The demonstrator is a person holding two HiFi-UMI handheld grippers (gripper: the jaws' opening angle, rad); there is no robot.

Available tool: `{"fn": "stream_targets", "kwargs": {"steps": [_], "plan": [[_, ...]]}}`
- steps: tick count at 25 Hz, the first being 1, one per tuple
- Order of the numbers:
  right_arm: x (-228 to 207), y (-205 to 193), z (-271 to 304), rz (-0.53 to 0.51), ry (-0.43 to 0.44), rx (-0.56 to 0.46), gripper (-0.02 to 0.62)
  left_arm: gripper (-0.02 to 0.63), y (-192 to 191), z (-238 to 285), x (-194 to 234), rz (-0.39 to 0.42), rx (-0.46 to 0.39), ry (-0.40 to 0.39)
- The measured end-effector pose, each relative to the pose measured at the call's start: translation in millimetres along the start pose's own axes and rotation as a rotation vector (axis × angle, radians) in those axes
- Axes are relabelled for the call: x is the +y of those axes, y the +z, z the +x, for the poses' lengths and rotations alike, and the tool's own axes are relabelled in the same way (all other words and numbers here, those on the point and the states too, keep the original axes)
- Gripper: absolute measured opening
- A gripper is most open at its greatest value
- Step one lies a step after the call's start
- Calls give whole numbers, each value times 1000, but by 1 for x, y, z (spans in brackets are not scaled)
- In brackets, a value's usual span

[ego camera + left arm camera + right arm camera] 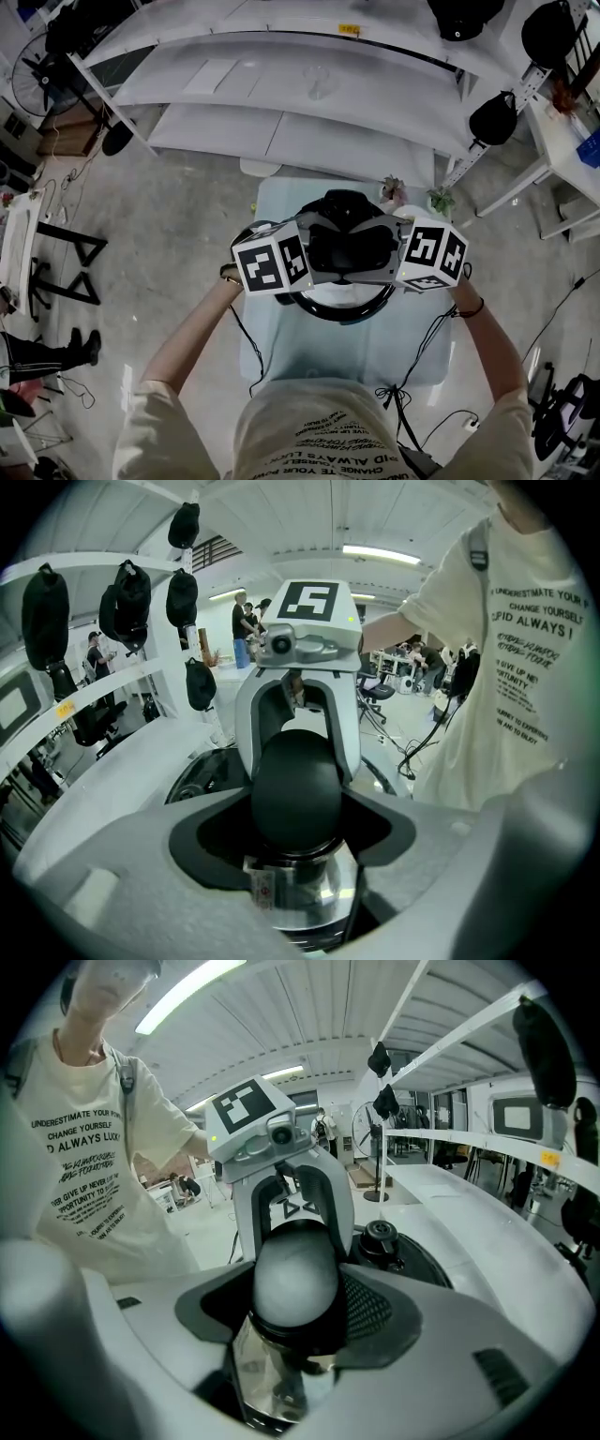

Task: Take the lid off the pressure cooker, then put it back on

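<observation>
Forearms stretch forward; the left gripper (321, 258) and right gripper (380, 255) face each other, both clamping 1 knob (295, 794).

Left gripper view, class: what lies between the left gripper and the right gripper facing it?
The black round knob of the pressure cooker lid, on a shiny metal stem. The left gripper and right gripper both clamp it; both gripper views show this.

Cream T-shirt (309, 431), black lettering, short sleeves; dark wristband (475, 307); left tongs (298, 822), right tongs (298, 1302) white, black-white marker cubes (272, 259).
</observation>
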State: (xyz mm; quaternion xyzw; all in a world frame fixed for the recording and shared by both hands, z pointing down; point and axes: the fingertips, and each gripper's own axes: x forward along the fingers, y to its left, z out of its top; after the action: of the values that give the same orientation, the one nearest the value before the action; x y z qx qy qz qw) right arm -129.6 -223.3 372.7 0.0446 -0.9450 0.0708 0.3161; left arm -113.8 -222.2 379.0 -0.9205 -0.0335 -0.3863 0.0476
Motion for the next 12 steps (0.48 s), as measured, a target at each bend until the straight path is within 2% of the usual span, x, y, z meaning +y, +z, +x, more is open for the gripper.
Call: {"fn": "stream_targets", "kwargs": {"steps": [12], "plan": [[-4,-5,4,41,41,-20,275,287,-5,5,2,-39,-1,-37]]}}
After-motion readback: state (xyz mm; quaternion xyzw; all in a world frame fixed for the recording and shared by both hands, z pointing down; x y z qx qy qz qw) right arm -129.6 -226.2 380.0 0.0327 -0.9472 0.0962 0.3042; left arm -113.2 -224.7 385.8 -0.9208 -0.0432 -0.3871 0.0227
